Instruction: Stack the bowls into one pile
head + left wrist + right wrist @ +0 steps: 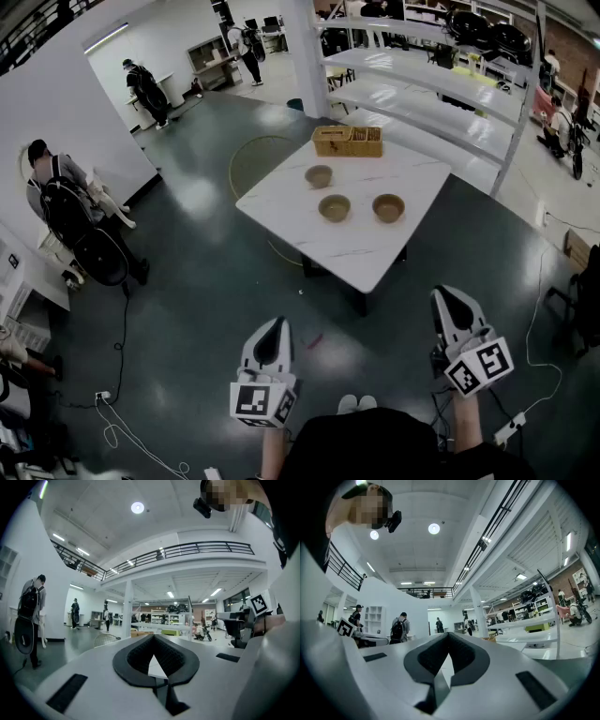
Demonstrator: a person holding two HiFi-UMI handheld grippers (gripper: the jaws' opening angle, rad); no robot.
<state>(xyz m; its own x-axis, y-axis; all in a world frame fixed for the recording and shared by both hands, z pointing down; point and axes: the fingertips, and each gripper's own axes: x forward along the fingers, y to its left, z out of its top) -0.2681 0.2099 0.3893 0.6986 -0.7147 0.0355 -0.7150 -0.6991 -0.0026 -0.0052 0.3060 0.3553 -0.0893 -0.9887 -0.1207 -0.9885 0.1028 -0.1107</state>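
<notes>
Left tool [272, 326] and right tool [452, 302] are hanging clenched and empty, so arriving unopened they risk shoving the three tan round bowls [334, 207] aside.

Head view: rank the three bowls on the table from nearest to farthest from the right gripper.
1. Right-hand bowl, on the same side as the right gripper.
2. Middle bowl, just left of it.
3. Back bowl, farther left, nearest the basket.
</notes>
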